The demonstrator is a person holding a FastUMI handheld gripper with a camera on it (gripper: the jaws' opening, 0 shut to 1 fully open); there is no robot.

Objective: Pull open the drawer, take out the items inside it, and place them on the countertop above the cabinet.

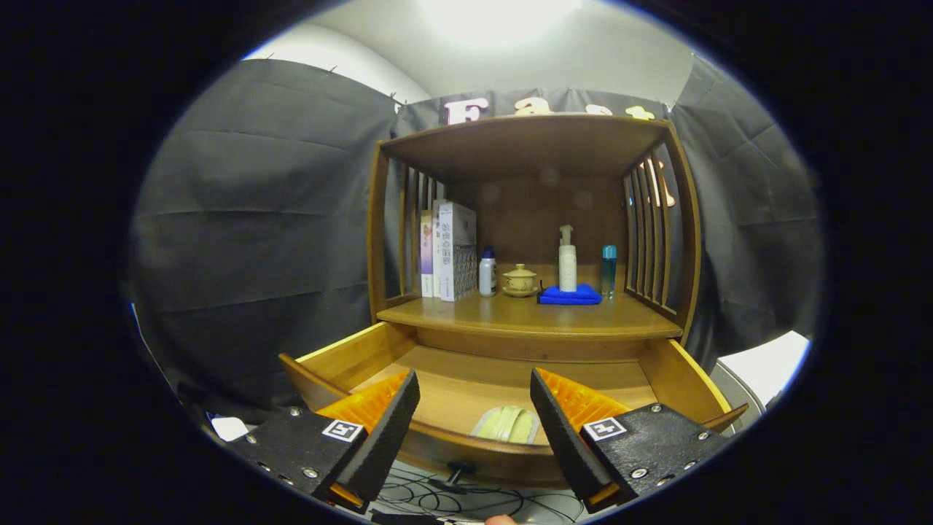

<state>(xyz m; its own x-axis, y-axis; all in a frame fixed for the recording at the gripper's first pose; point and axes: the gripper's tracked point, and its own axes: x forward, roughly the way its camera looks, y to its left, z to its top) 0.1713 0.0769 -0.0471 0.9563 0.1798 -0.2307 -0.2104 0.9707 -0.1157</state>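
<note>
Black cloth hangs all around a small wooden cabinet (532,219) with an open shelf space on top and a drawer (350,357) below.

The drawer is already pulled out, so that first part of the job looks done. Inside it, close to the front wall, lies a pale green item (506,424). Its shape is hard to tell because the drawer front hides its lower part. It sits between the two fingers and just beyond them. I cannot see anything else in the drawer, but the nearest part of the floor is hidden.

The tool (474,430) hangs in front of the drawer with its fingers spread wide apart. It holds nothing and touches nothing. So the green item has not been picked up yet, and it must still go on the worktop (510,312) above the drawer. I think most of the job is still left.

On the worktop stand some books (448,251), a small white bottle with a blue cap (488,273), a little yellow lidded cup (520,280), a folded blue cloth (570,295), a white pump bottle (567,260) and a thin teal bottle (609,268). There is free room at the front of it.

The books have writing on their spines, but it is too small to read. The bottles show no words I can make out.
</note>
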